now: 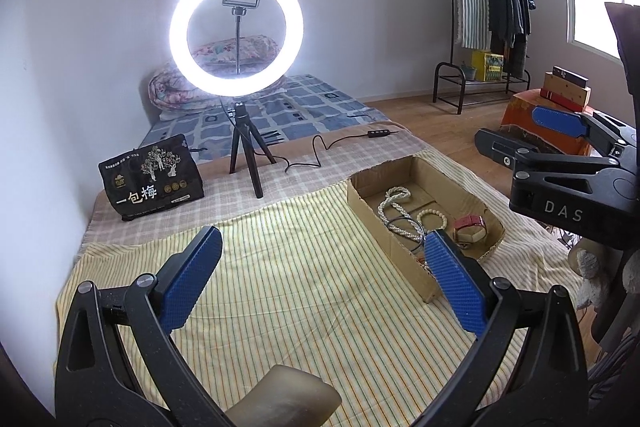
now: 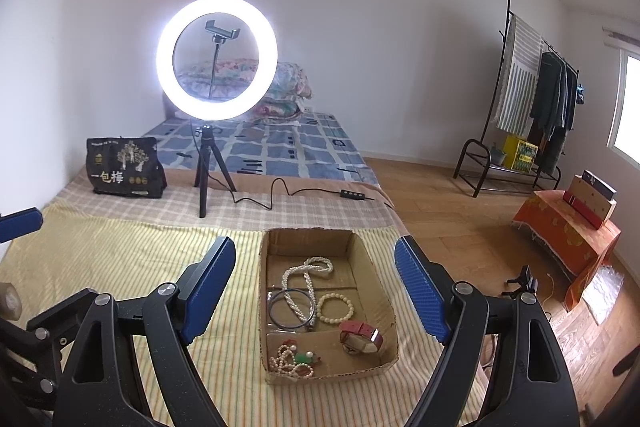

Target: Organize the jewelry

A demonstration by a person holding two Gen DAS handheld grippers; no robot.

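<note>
The jewelry is all sitting in a shallow cardboard box (image 2: 370, 269) on the yellow striped cloth (image 2: 120, 259): a long pearl necklace (image 2: 306, 277) toward the far half, a dark bangle (image 2: 286, 307) and a cream bead bracelet (image 2: 335, 306) in the middle, a red-strapped watch (image 2: 360, 337) at the near right, and a tangle of small beads with a green bit (image 2: 294, 357) at the near left.

From the right gripper (image 2: 316, 291) the box is seen dead ahead at 12 o'clock, its long axis running straight away along the fingers (so pretty much lined up already). From the left gripper (image 1: 324, 279) the same box (image 1: 404, 247) is seen off at about 1 o'clock, its long axis running slantwise. The right one is judged nearer and better placed for whichever piece gets picked next.

Both pairs of jaws are spread wide with nothing between them, the left as wide as it goes.

Further out, a lit ring light on a small tripod (image 2: 216, 59) is stood at 11 o'clock, a black snack bag (image 2: 122, 167) beside it, then a mattress with a blue patterned sheet (image 2: 280, 147), a wooden floor and a clothes rack (image 2: 532, 99) at 2 o'clock.
</note>
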